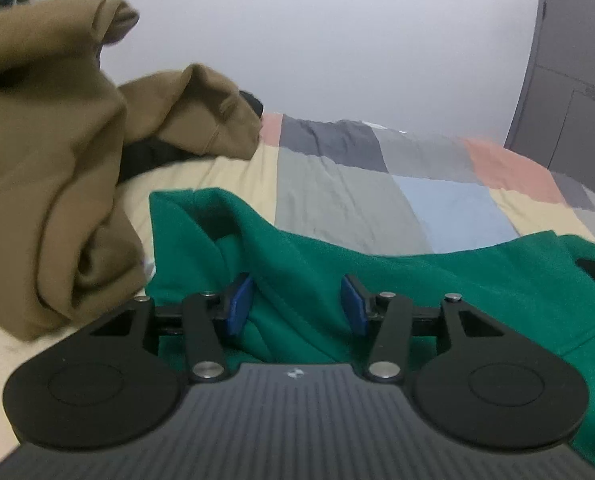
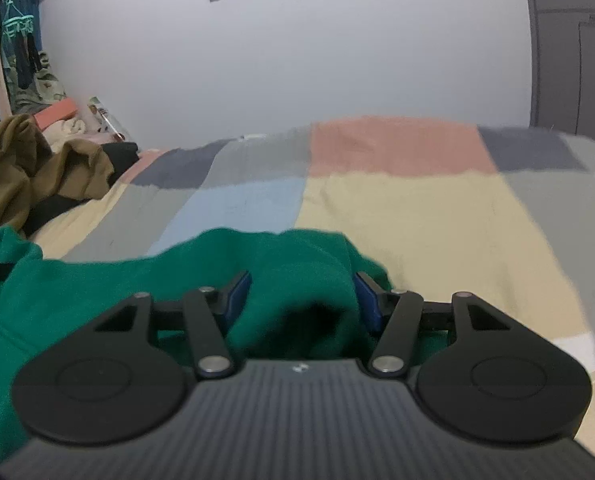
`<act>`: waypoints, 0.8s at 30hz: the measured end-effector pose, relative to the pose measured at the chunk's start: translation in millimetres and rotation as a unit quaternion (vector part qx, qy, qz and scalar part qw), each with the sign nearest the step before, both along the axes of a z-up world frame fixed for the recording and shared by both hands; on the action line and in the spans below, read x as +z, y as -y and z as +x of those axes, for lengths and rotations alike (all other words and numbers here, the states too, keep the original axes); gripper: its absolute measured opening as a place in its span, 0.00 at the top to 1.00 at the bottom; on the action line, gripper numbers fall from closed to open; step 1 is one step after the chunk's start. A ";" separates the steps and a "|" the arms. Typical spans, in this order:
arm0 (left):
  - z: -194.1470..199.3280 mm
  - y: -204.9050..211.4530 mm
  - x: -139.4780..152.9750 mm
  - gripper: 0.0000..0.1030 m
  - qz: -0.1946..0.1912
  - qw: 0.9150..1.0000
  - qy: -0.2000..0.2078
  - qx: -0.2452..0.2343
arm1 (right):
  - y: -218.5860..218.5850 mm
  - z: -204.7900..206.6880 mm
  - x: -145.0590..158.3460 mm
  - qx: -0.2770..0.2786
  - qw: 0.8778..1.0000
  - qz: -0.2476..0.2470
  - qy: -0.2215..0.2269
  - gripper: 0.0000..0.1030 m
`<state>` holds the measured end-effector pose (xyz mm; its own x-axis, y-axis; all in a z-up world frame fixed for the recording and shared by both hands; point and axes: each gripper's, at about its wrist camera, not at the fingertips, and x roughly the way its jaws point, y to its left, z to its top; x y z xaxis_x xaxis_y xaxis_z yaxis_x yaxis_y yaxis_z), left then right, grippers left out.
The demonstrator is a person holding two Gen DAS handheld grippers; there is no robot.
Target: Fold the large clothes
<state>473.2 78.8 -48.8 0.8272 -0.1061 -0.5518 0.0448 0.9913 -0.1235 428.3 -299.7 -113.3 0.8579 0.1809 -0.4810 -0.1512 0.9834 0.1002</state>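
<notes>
1. The green garment (image 1: pixel 417 292) lies rumpled at the near edge of the bed (image 2: pixel 417 208), spread across both views.
2. The left claw (image 1: pixel 297 300) stands half open. Green cloth sits between its blue pads (image 1: pixel 239 300), but a gap shows beside each, so I judge nothing is pinched.
3. The right claw (image 2: pixel 303 296) has a thick green fold bulging between its pads (image 2: pixel 367 300) and touching both. Whether it is truly clamped I cannot tell.
4. Risk: a bulky, soft fold may slip out when lifted, or only the top layer may be caught, leaving the fold crooked.
5. Risk: the brown garment (image 1: pixel 49 184) heaped just beside the green one could be dragged along.
6. The green cloth looks thick, matte and fleecy. The bed cover is a flat patchwork of pastel rectangles.
</notes>
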 end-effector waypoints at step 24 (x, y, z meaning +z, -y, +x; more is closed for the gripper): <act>-138.2 41.3 97.1 0.43 -0.044 0.998 0.036 -0.017 | -29.9 -102.2 80.1 0.019 0.999 -0.018 0.033 0.44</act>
